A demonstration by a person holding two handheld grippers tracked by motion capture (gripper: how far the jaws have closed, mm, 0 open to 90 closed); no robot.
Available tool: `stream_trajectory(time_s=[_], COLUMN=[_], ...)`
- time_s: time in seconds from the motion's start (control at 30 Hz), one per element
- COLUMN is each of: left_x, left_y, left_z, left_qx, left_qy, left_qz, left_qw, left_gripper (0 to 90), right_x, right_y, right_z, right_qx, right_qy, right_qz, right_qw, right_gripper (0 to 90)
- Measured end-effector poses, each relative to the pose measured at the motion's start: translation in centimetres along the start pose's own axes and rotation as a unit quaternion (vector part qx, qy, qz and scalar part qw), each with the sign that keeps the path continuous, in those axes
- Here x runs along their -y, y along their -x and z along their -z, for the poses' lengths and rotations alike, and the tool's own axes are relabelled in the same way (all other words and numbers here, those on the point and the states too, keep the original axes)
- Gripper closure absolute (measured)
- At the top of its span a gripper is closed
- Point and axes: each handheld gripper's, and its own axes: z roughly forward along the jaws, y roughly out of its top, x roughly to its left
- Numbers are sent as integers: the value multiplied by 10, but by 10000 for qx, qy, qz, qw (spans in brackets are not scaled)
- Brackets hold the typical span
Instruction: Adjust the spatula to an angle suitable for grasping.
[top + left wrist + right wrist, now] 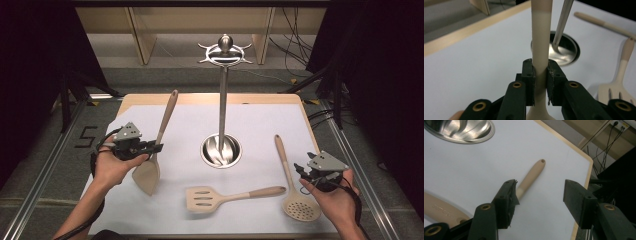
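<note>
**Left gripper holds a spatula over the white table**

A white sheet covers the table, whose pale wooden rim shows along the far edge. Grey floor lies around it, with metal rails at both sides, wooden furniture legs beyond, black curtains left and right, and cables trailing at the far right. A steel stand rises from a round dish-like base near the table's middle, topped by a ring of hooks.

The left gripper clamps the neck of a solid spatula, jaws drawn in tight on both sides of the shaft. The spatula tilts, handle pointing away and up, blade low, near the sheet, left of the stand. The right gripper hovers at the near right corner with its jaws wide apart and nothing between the pads, just beside a skimmer. A slotted turner lies flat between the two hands.

The left gripper view shows the grip close: pads pressing the cream shaft, the stand's base behind. The right gripper view shows the skimmer's handle lying past the left pad, its hanging hole at the tip, and the table's corner. The high view gives the hooks and both hands.
</note>
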Motion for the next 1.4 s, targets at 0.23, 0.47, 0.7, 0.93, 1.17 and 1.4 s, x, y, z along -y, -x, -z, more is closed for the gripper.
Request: stream_trajectory(time_s=[0.23, 0.47, 0.7, 0.93, 1.17, 1.4], left_x=[-17, -40, -61, -76, -82, -85], left_y=[1, 4, 7, 10, 14, 18], left_z=[2, 1, 2, 6, 5, 1], left_qx=[251, 392, 568, 688, 752, 834], left_qy=[481, 661, 800, 979, 983, 947], left_qz=[-190, -363, -465, -626, -721, -757], left_qw=[9983, 9964, 9941, 9908, 9897, 9891], left_gripper=[779, 779, 779, 779, 778, 778], right_x=[0, 0, -1, -1, -1, -1], right_y=[-1, 0, -1, -1, -1, -1], right_z=[0, 1, 0, 1, 1, 0], right_qx=[6, 18, 16, -6, -7, -4], right_qy=[7, 6, 19, -1, 0, 6], right_qz=[34, 20, 54, 16, -4, 25], right_qw=[10000, 10000, 10000, 10000, 10000, 10000], right_gripper=[445, 445, 445, 445, 445, 445])
